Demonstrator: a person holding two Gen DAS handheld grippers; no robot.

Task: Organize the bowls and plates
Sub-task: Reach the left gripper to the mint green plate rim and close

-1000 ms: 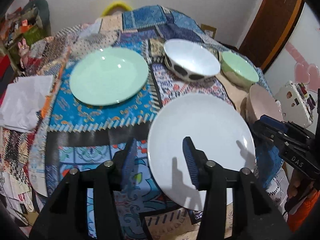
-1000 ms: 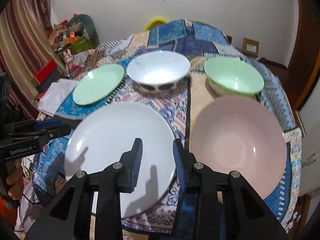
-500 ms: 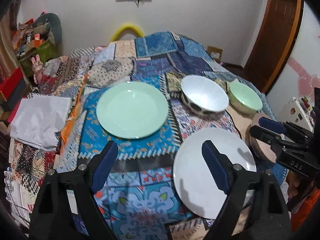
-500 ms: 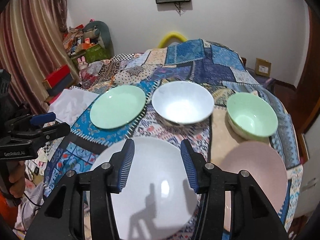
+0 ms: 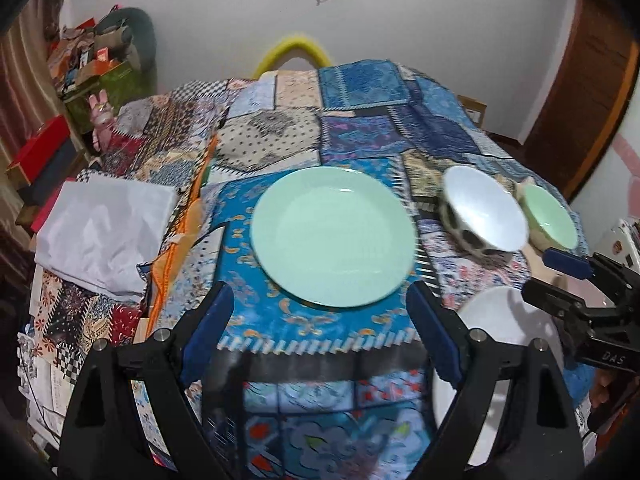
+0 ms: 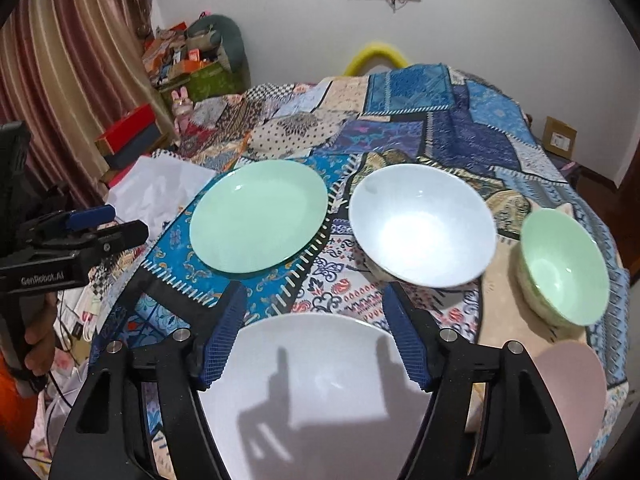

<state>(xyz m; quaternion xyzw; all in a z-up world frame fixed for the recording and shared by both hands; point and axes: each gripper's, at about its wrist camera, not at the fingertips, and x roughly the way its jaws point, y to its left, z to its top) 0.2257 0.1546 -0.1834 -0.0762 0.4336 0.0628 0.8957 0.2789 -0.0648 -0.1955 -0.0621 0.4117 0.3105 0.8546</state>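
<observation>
A mint green plate lies on the patchwork cloth just beyond my left gripper, which is open wide and empty. A white plate lies nearest, under my right gripper, which is open wide and empty above its far rim. A white bowl with dark spots, a green bowl and a pink bowl stand to the right.
A patchwork cloth covers the round table. Crumpled white paper lies at its left edge. Boxes and clutter stand by the left wall, and a wooden door is at the right.
Both grippers have opened wide and pulled back and up. The left view has swung left from the white plate to face the green plate.
</observation>
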